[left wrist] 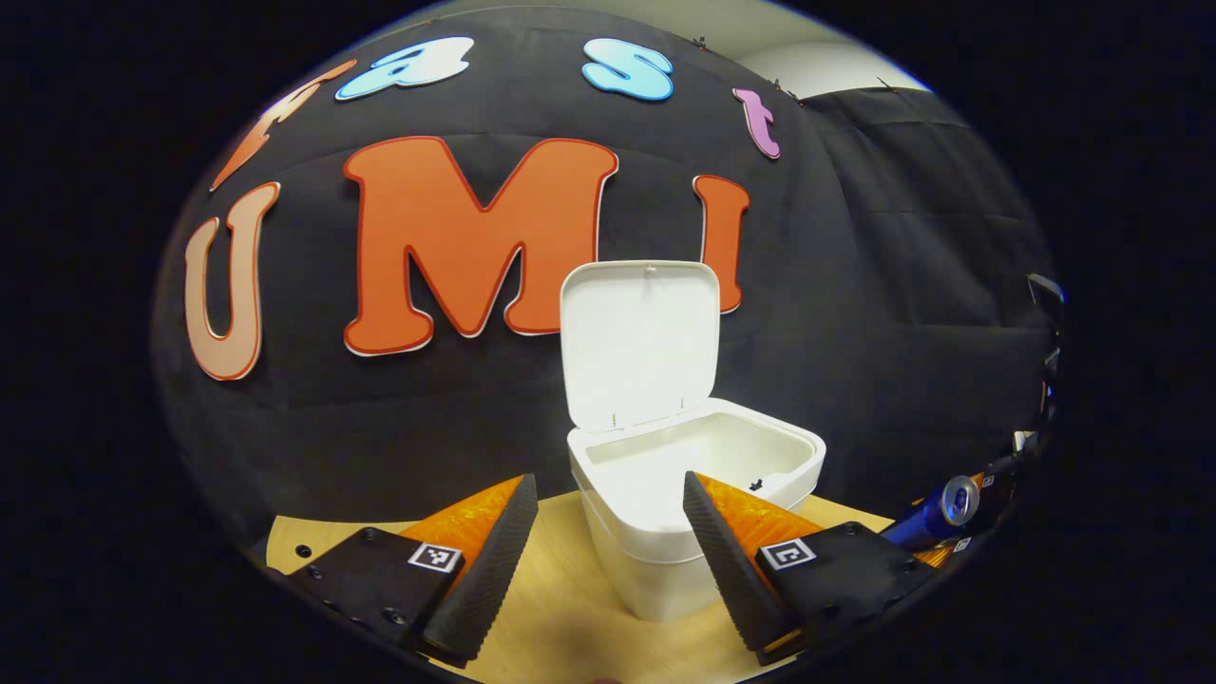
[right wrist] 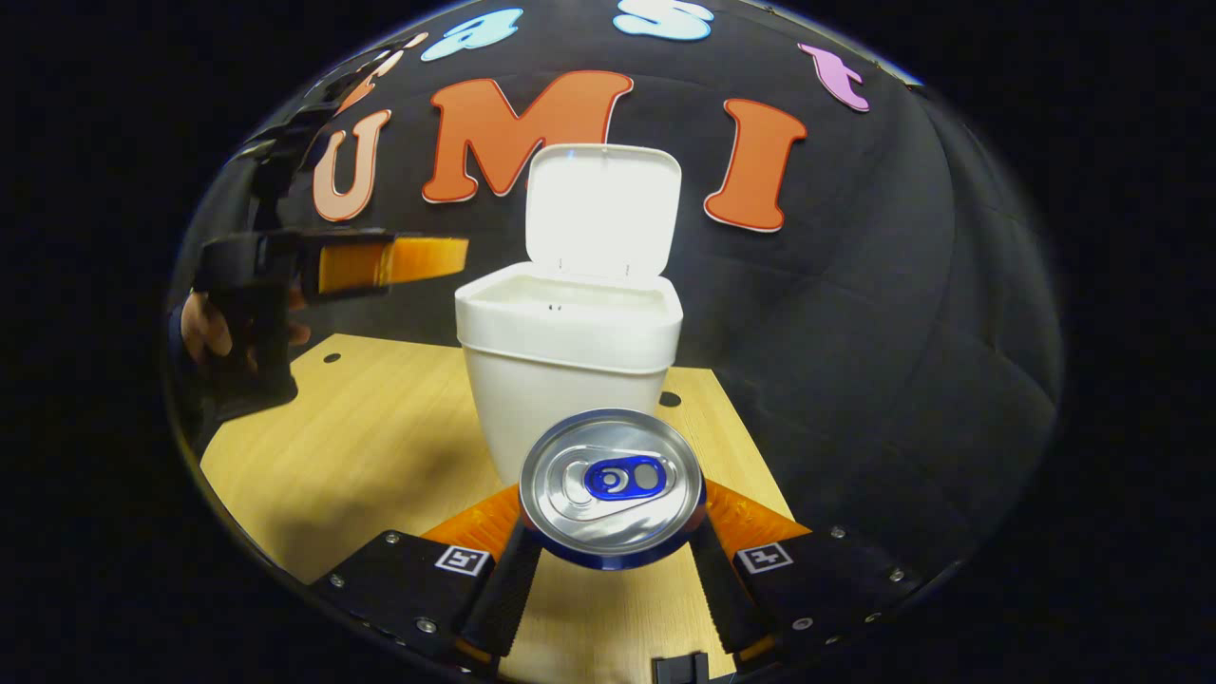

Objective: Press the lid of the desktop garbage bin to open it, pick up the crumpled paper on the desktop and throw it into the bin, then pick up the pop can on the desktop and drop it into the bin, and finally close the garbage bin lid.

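**Can's in hand, bin's open**

Bin (right wrist: 568, 361) sits on the tabletop (right wrist: 361, 446) just ahead of the right hand-held gripper (right wrist: 613, 560), lid (right wrist: 603, 209) flipped up; that one's clamped on the pop can (right wrist: 613, 484); left hand-held gripper (left wrist: 608, 546) spread, holding nothing; can drop and lid closing look left; no crumpled paper spotted.

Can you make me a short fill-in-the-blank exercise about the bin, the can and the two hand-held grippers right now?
1. The lid of the white garbage bin stands ____.
2. The right hand-held gripper is shut on the ____.
3. The left hand-held gripper has its fingers ____ and holds nothing.
4. The bin stands on a ____ desktop.

Missing words: open; pop can; open; wooden
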